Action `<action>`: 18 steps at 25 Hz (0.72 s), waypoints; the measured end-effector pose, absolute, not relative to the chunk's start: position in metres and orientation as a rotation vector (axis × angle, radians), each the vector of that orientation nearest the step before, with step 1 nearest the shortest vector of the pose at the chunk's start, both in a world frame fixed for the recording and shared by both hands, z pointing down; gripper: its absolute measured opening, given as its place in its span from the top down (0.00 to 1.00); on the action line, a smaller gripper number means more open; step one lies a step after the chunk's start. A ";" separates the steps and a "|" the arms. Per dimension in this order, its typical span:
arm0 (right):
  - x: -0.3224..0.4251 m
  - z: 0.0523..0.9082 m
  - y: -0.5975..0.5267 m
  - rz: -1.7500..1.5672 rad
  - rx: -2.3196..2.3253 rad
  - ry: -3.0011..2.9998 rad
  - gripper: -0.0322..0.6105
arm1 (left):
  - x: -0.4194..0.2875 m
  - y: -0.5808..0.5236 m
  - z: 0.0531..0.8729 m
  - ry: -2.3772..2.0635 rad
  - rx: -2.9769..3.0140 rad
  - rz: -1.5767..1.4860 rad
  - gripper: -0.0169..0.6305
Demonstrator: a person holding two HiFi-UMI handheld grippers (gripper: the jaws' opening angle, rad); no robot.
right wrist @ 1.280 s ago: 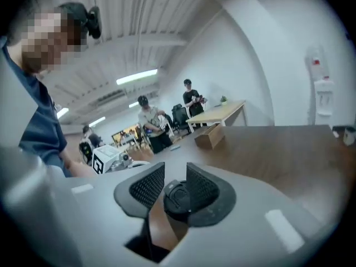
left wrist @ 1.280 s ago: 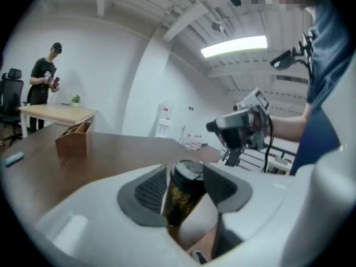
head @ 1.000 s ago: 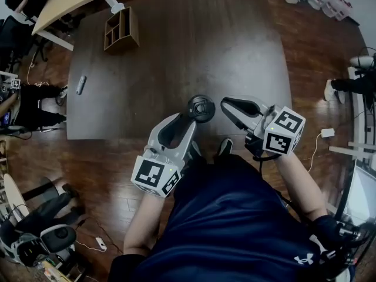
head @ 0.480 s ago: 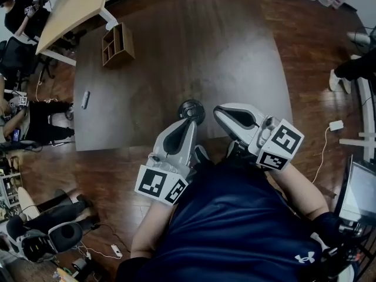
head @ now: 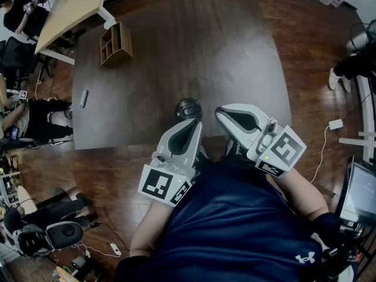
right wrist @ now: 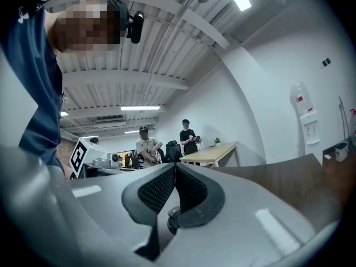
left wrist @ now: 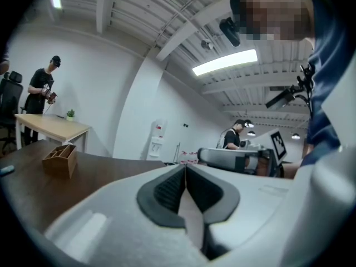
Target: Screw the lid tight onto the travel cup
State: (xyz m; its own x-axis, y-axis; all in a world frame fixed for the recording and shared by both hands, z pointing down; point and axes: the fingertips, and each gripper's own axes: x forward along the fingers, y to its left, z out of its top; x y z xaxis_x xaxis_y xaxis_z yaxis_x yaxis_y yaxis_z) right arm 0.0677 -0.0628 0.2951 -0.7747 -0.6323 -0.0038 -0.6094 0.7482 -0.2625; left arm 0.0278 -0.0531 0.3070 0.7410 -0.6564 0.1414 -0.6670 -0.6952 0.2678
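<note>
The big dark bench [head: 176, 51] takes up most of the head view, and most of its top is bare.

Next in size are the two claws, held low in front of the person. The left claw [head: 195, 123] is clenched. Its jaws have just been closing, and there is nothing between them. The right claw [head: 220, 113] is clenched too, and it holds nothing.

A wooden box with little sections [head: 116, 43] sits far off by the far left corner.

The travel cup [head: 189, 108] is dark and stands upright near the edge of the bench closest to the person. Its lid looks like it is already sitting on top. The tip of the left claw looks very close to the cup, but I cannot tell if it touches.

A small grey stick-shaped thing [head: 84, 98] lies by the left edge.

I think no twisting is going on right now, since neither claw grips the cup. I cannot tell if the lid is tight. Next, both claws need to open. Then one should hold the cup's body and the other should grab the lid and turn it.

The cup is close to the near edge, so a bump toward the person could knock it off. There is lots of free room behind it and on both sides.
</note>
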 end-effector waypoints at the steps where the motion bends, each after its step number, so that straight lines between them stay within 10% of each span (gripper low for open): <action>1: 0.067 0.294 -0.063 -0.368 -1.019 2.856 0.93 | 0.027 -0.053 0.307 -1.033 2.640 0.049 0.96; 18: 0.057 0.295 -0.071 -0.343 -1.046 2.884 0.93 | 0.012 -0.063 0.310 -1.046 2.632 0.039 0.96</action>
